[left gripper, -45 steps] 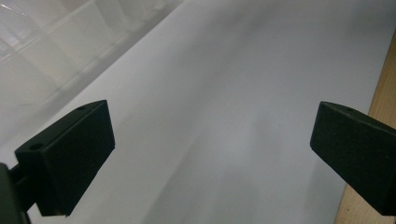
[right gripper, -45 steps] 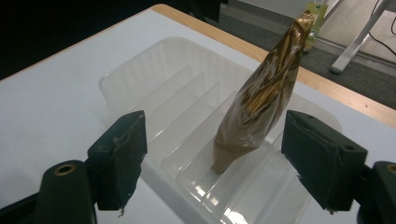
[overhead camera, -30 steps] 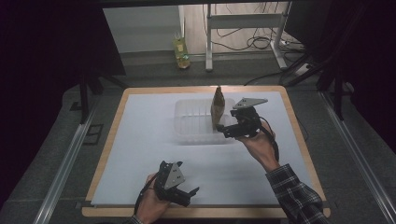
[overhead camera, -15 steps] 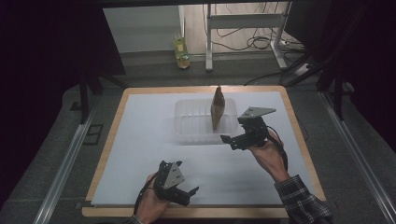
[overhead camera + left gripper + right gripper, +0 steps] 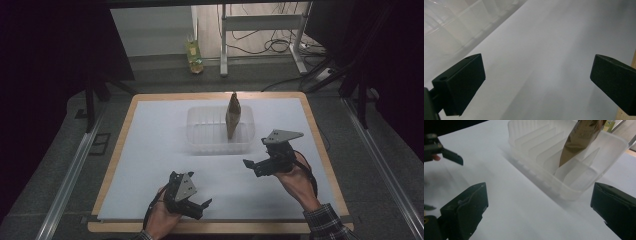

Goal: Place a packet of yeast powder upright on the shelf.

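Note:
A clear plastic rack-like bin (image 5: 206, 134) with several dividers sits at the middle of the white mat. A brown, glossy flat pouch (image 5: 232, 115) stands upright in its right part, leaning in a slot (image 5: 579, 140). My right gripper (image 5: 251, 166) hovers open just in front of and to the right of the bin (image 5: 544, 147), nothing between its jaws. My left gripper (image 5: 202, 207) rests low near the mat's front edge, open and empty, with a corner of the bin (image 5: 446, 27) at its upper left.
The white mat (image 5: 160, 150) lies on a wooden table (image 5: 320, 135). Beyond the table, a yellow-green bottle (image 5: 194, 55) stands on the floor beside white table legs (image 5: 223, 45) and cables. Metal rails run along both sides.
My right gripper has let go of the pouch, which stays standing in the bin, and has drawn back toward the front right, lower over the mat. The left gripper has not moved.

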`<state>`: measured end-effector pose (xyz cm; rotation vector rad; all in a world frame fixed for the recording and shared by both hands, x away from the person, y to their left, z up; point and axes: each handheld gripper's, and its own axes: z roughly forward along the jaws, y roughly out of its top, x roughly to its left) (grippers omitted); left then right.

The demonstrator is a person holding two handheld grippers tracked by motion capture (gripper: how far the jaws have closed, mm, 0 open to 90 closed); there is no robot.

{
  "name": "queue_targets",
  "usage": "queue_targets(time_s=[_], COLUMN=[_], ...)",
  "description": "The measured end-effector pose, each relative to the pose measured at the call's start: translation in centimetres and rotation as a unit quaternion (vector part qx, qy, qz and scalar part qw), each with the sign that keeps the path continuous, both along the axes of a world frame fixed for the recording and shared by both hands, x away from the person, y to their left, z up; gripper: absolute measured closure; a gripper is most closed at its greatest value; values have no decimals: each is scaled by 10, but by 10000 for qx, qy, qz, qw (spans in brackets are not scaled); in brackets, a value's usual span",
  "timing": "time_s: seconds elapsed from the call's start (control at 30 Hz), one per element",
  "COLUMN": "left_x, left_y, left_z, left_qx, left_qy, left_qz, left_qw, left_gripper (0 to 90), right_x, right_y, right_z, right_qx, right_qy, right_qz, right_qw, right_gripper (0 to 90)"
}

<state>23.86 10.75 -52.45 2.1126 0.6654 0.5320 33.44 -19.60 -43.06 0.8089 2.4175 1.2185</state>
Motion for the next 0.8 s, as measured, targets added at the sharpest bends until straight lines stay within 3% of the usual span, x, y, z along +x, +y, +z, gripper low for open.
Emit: queue_targets(time_s=[0.43,0.8], left_x=[1,3], left_y=[2,3], left_z=[0,-2], left_qx=[-86,-45], left_qy=[45,118], left_qz=[54,62], left_qw=[9999,9999], left_gripper=[0,0], right_x=[-30,-50], right_y=[-33,-61], right_z=[-26,-43], right_qx=[201,426], right_qy=[122,265], right_qz=[-245,-242], right_qw=[9994,9984], right_gripper=[0,0])
